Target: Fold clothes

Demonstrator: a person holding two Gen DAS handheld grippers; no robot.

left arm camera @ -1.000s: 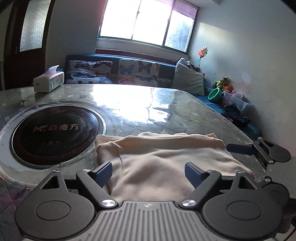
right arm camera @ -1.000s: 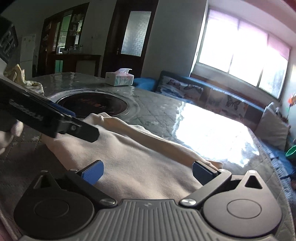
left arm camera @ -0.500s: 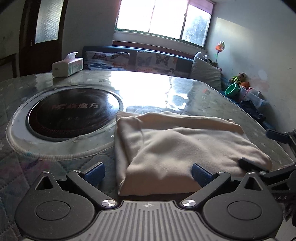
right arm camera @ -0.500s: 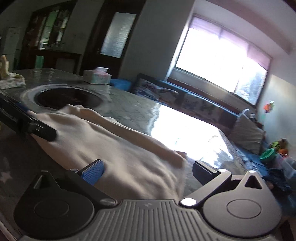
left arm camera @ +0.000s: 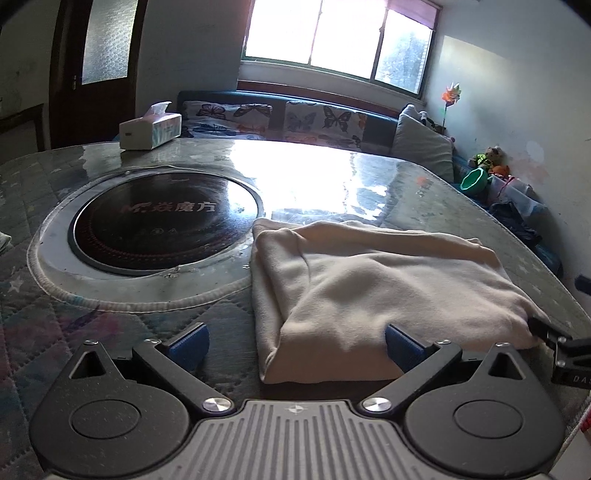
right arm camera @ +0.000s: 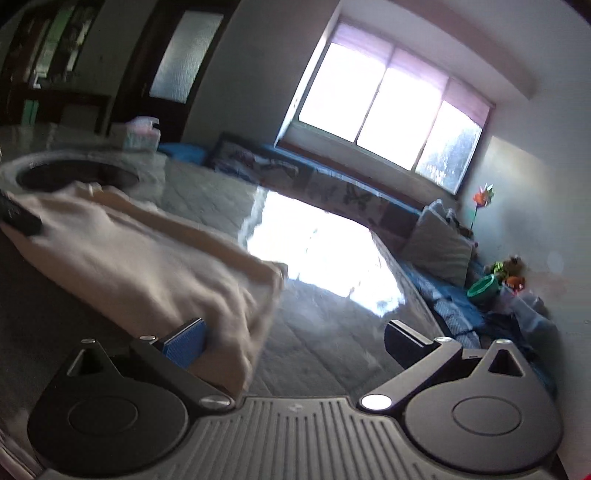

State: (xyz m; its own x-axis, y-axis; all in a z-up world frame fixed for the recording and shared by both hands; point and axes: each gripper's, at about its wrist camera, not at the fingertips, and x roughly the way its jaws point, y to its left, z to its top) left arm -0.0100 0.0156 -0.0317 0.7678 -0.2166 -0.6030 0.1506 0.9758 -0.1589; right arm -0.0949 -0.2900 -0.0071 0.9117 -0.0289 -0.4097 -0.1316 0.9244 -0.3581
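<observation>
Left wrist view: cream garment [left arm camera: 373, 280] folded, compact, just right of round cooktop [left arm camera: 162, 221]. We note left gripper [left arm camera: 291, 341] gaping, empty, at near edge; right gripper [right arm camera: 291, 341] gaping, empty, likely released.

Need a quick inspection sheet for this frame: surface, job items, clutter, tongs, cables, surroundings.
Surface: quilted table cover under clear glossy sheet, strong window glare.
Job's things: cream garment folded, lying flat beside round cooktop.
Clutter: tissue box at far edge.
Grippers: left tongs open, straddling the garment's near corner; right tongs open, blue pad by the garment's edge, view blurred.
Cables: nothing seen.
Surroundings: window, butterfly-print bench, grey cushion, green bowl, dark door.
</observation>
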